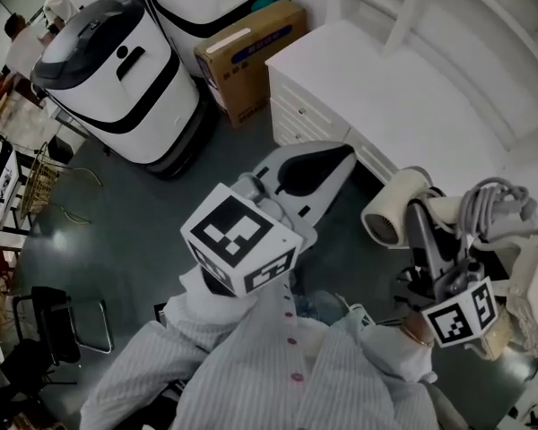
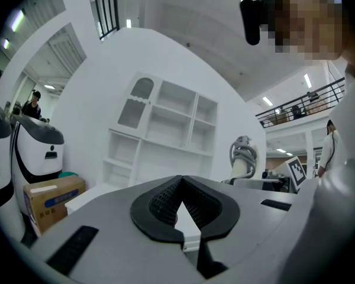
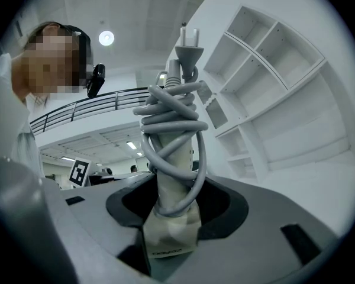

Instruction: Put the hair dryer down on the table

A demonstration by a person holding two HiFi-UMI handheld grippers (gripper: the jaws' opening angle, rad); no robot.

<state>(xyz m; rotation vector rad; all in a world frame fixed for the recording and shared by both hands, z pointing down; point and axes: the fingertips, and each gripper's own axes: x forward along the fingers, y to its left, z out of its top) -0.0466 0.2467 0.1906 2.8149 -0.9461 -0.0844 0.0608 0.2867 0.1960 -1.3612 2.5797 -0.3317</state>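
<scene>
head view: right gripper [image 1: 428, 229] clenched on the handle of the hair dryer [image 1: 396, 206], held in the air just off the front edge of the white table [image 1: 412, 97], not resting on it. barrel mouth turned away from the table; grey cord [image 1: 495, 202] wound in loops round the handle. right gripper view: jaws pressed on the cream handle from both sides, plug [image 3: 187, 45] standing above the coil. left gripper [image 1: 316, 167] near the same front edge, apart from the dryer; in left gripper view, jaws closed tip to tip on nothing. cardboard box [image 1: 251, 54] on the floor by a corner of the table.
</scene>
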